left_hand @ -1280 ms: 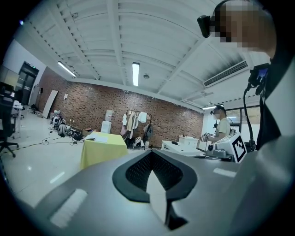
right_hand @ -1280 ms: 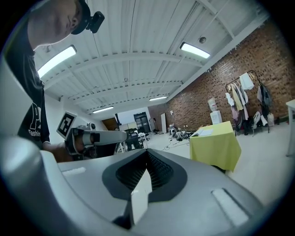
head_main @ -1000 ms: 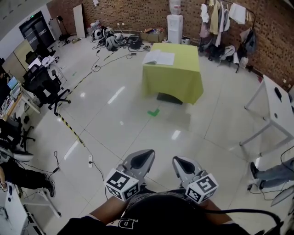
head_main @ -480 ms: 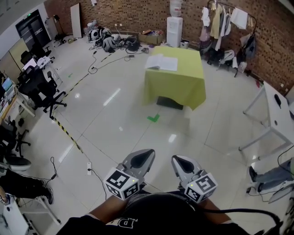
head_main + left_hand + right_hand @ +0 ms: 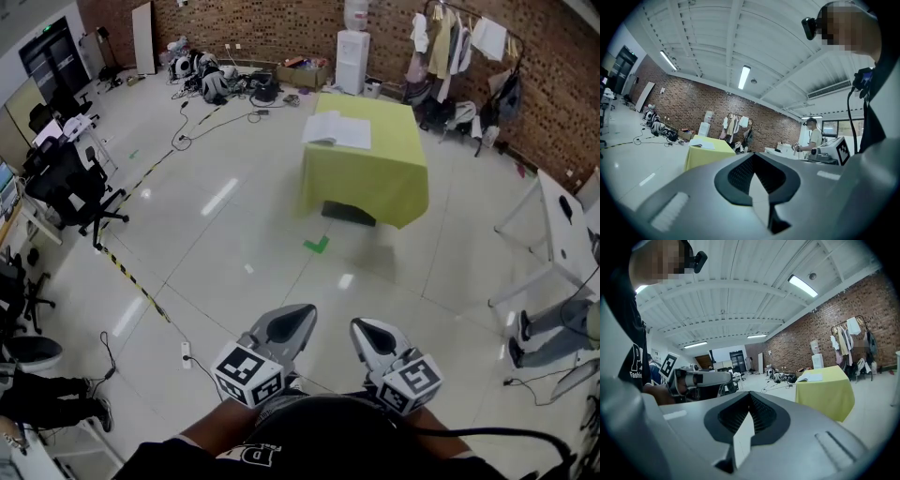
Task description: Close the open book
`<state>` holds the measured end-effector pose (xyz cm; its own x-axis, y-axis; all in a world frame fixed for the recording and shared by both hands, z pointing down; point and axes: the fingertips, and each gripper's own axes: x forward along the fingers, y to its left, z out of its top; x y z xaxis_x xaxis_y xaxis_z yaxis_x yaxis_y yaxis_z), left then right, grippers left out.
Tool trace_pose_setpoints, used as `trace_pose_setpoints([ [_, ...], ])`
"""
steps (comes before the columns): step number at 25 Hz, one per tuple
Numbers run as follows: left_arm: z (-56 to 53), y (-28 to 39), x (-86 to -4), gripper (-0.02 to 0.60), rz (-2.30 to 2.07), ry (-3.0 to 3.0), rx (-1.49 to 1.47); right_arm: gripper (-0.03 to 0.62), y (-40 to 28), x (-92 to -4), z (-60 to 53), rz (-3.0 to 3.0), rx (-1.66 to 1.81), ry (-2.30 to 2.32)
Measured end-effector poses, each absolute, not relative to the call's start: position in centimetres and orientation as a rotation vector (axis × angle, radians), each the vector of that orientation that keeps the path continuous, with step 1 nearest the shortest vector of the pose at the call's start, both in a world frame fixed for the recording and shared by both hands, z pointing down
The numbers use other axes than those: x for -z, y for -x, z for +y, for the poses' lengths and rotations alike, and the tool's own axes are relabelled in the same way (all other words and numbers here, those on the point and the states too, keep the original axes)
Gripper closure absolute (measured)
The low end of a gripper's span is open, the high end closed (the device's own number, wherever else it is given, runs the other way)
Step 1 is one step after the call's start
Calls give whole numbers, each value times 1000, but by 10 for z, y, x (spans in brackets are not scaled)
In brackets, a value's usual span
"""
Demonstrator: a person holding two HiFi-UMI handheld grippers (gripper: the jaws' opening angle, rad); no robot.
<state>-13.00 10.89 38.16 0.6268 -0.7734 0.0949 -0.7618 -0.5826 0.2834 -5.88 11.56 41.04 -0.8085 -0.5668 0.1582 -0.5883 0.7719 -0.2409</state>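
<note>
two grippers show low in the head view, the left gripper (image 5: 298, 317) and the right gripper (image 5: 362, 328), each with jaws pressed together on nothing. one open book (image 5: 337, 130) lies at the far left of one yellow-green clothed table (image 5: 375, 178), well apart from both.

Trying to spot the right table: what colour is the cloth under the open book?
The cloth is yellow-green, clearest in the head view.

Glossy pale tiled floor (image 5: 234, 244); brick wall (image 5: 272, 28) at twelve o'clock, with a water dispenser (image 5: 352, 52) (white) and clothes rack (image 5: 459, 37). Yellow-draped table (image 5: 375, 183) at one; black office chairs (image 5: 70, 183) at nine; what looks like a white desk (image 5: 562, 220) at three.
</note>
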Motion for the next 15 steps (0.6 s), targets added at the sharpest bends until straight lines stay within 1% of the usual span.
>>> trace_pose_setpoints([
  [9,86,201,-393,574,-1207,-2568,47,588,132,-415,98,-2835,-407,-958],
  [15,65,226,-394,574,-1187,-2556,90,586,154,-410,80,-2795,-381,-970],
])
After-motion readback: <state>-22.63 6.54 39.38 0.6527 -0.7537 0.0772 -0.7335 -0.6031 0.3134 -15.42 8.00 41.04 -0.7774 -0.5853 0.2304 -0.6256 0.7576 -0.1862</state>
